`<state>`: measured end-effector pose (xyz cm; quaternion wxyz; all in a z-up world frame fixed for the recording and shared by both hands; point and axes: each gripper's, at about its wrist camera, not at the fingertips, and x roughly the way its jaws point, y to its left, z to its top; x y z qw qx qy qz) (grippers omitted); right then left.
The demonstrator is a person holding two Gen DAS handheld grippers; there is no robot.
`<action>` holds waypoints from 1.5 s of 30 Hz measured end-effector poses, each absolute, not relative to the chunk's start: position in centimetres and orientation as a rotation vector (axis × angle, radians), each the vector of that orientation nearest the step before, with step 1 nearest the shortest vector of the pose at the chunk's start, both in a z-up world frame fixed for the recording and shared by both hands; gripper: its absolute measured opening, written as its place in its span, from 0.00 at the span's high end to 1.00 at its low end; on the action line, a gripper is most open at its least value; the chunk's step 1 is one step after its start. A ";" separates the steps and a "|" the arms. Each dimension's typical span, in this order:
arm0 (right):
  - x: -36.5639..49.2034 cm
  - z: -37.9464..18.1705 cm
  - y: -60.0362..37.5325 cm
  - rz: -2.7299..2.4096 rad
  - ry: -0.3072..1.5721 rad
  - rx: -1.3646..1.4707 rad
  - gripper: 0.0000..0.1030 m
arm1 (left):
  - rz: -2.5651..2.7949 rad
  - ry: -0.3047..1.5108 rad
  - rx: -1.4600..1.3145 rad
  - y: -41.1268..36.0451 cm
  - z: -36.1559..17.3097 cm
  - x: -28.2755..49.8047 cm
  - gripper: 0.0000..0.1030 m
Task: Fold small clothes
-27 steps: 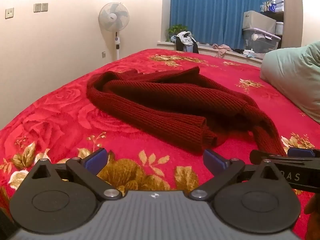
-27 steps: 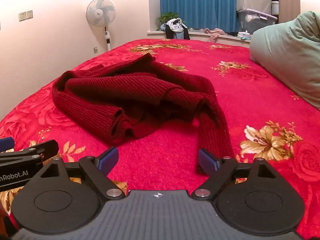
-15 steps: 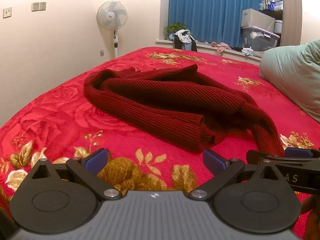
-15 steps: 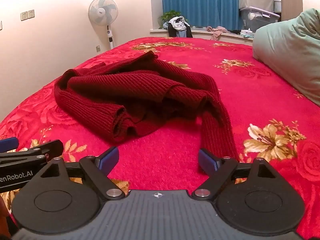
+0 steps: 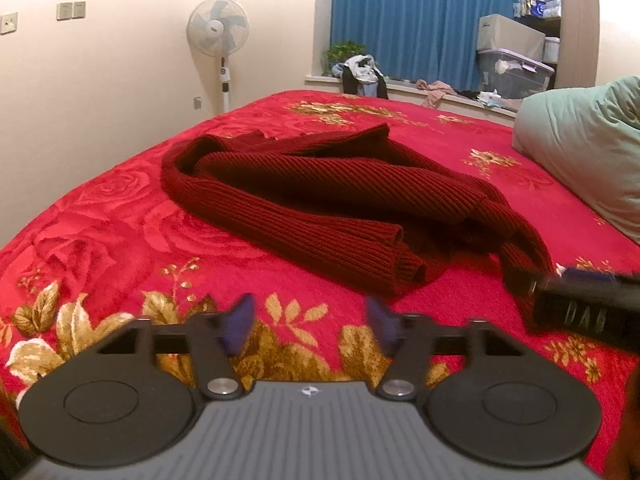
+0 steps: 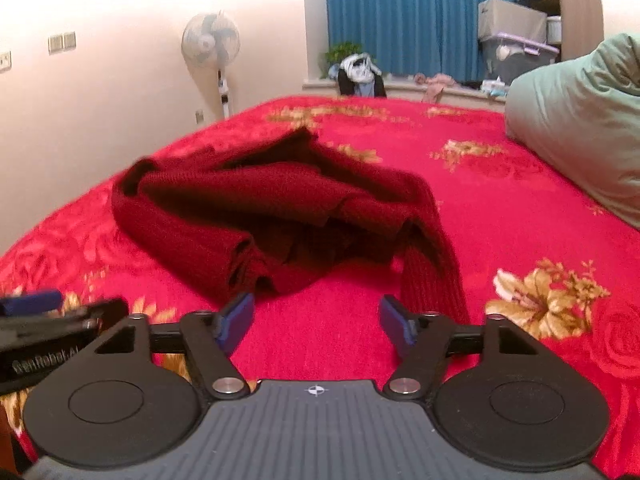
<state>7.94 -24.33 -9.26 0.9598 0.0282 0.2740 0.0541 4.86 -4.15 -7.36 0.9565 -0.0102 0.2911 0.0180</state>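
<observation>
A dark red ribbed knit garment [image 5: 320, 200] lies crumpled in a loose heap on the red floral bedspread [image 5: 100, 248]; it also shows in the right wrist view [image 6: 280, 208]. My left gripper [image 5: 310, 322] is open and empty, low over the bedspread just short of the garment's near folded end. My right gripper [image 6: 316, 320] is open and empty, just short of the garment, with a sleeve [image 6: 434, 280] running toward its right finger. Each gripper shows at the edge of the other's view.
A pale green pillow [image 5: 580, 148] lies at the right of the bed. A standing fan [image 5: 218, 40] stands by the left wall. Beyond the bed are a sill with clothes [image 5: 362, 74], blue curtains and storage boxes [image 5: 514, 68].
Both grippers have moved forward, closer to the garment, and their jaws have narrowed somewhat while staying open. The garment has not moved.
</observation>
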 end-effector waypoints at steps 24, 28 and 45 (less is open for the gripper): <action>12.4 -8.2 -30.8 0.098 0.542 0.253 0.53 | -0.024 0.869 -0.138 0.7 -7.9 20.6 0.82; 12.3 -7.9 -30.5 0.109 0.545 0.252 0.57 | -0.071 0.946 -0.012 9.0 -7.0 15.4 0.82; 23.9 -12.6 -27.6 0.206 0.690 0.236 0.51 | -0.007 1.013 -0.158 18.3 -8.4 16.1 0.33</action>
